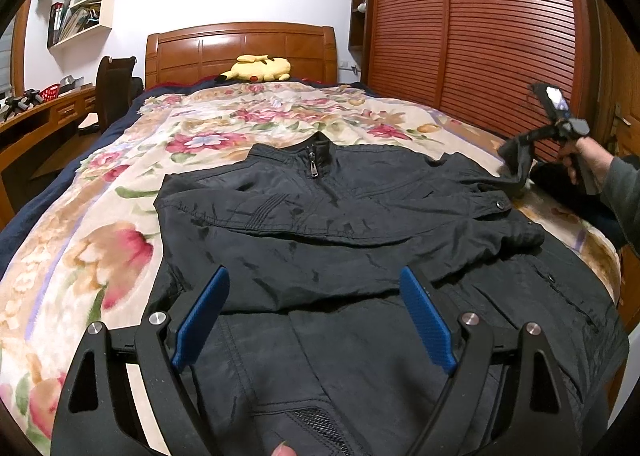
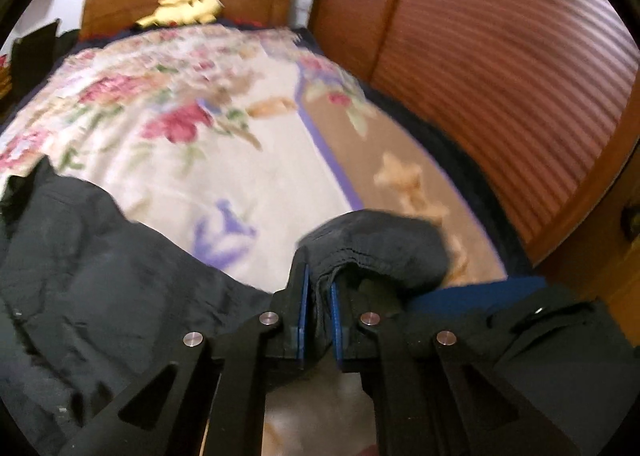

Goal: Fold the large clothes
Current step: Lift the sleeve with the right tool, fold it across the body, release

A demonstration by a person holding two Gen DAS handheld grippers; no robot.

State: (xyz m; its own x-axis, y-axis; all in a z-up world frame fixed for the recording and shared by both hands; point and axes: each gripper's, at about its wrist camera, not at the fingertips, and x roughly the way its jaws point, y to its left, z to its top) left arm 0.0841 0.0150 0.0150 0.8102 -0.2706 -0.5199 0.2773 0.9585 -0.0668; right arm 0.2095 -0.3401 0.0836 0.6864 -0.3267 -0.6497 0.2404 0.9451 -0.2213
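Directly ahead of the left gripper (image 1: 316, 316), one black jacket (image 1: 320, 215) lies flat on the flowered blanket (image 1: 100, 248) that covers the bed, collar toward the headboard (image 1: 240, 51), zipper closed; the left gripper hovers over the jacket's lower part with its two blue pads (image 1: 204, 320) spread wide, nothing between them; off at the jacket's right side, the right gripper (image 2: 318, 320) has its pads pressed together on the sleeve cuff (image 2: 384, 248), lifting it off the blanket beside the wardrobe (image 2: 500, 75); one yellow plush toy (image 1: 256, 69) rests by the headboard; two grippers, one jacket, one cuff pinched.
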